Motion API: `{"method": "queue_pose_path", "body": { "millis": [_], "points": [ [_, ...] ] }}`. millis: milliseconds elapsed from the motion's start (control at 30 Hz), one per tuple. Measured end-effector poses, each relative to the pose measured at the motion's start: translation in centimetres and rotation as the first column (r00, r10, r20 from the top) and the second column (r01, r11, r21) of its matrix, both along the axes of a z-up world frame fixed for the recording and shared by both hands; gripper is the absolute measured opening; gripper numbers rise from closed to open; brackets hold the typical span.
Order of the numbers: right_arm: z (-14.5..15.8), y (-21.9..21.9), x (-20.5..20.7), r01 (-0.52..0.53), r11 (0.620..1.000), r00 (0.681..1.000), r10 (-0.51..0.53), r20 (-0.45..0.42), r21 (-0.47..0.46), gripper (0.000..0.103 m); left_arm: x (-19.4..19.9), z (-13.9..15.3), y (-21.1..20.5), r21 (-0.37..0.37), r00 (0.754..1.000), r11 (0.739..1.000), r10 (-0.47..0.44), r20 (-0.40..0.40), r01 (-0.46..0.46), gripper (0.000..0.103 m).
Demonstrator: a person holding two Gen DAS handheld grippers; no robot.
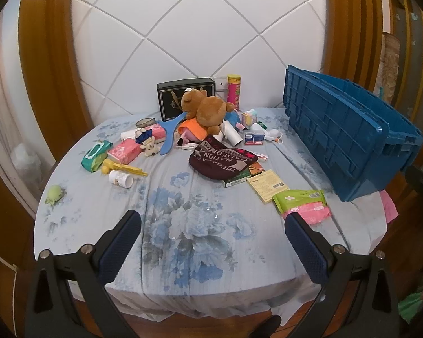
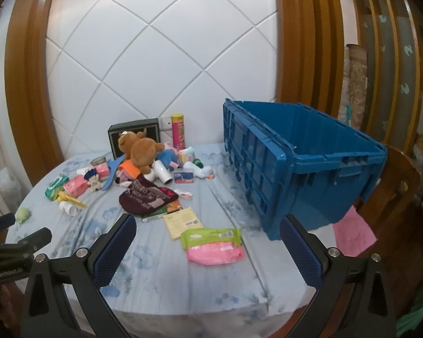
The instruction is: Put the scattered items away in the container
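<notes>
you see the black box [image 1: 186,98] half hidden behind the teddy bear [image 1: 204,107]; green carton [image 1: 239,178] mostly under the maroon cloth [image 1: 225,159]; pink cloth [image 2: 352,235] at 4 o'clock partly behind the blue crate [image 2: 301,169]; small labels unreadable.

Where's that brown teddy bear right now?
The brown teddy bear sits on top of the pile at the far side of the bed, in front of the black box and left of the pink canister, well left of the blue crate.
</notes>
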State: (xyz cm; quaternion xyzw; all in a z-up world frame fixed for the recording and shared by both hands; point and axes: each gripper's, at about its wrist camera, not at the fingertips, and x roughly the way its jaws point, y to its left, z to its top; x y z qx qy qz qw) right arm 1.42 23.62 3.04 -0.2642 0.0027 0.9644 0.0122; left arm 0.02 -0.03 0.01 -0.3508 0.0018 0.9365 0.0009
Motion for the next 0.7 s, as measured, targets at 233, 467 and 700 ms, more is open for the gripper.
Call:
{"method": "queue_pose_path", "body": {
  "millis": [233,467,700],
  "points": [
    [-0.23,-0.33,0.15,0.003,1.000,1.000,-0.003,0.003,0.007,0.103,0.12,0.04,-0.14,0.004,1.000,1.000,-0.004,0.000,0.004,0.103],
    [-0.21,-0.25,-0.12,0.008,1.000,1.000,-0.008,0.003,0.010,0.103,0.16,0.01,-0.07,-0.001,1.000,1.000,-0.007,-0.004,0.007,0.103],
    [-0.15,-0.13,-0.24,0.015,1.000,1.000,-0.015,0.007,0.008,0.103,0.07,0.00,-0.11,-0.002,1.000,1.000,-0.004,-0.002,0.004,0.103]
  ]
}}
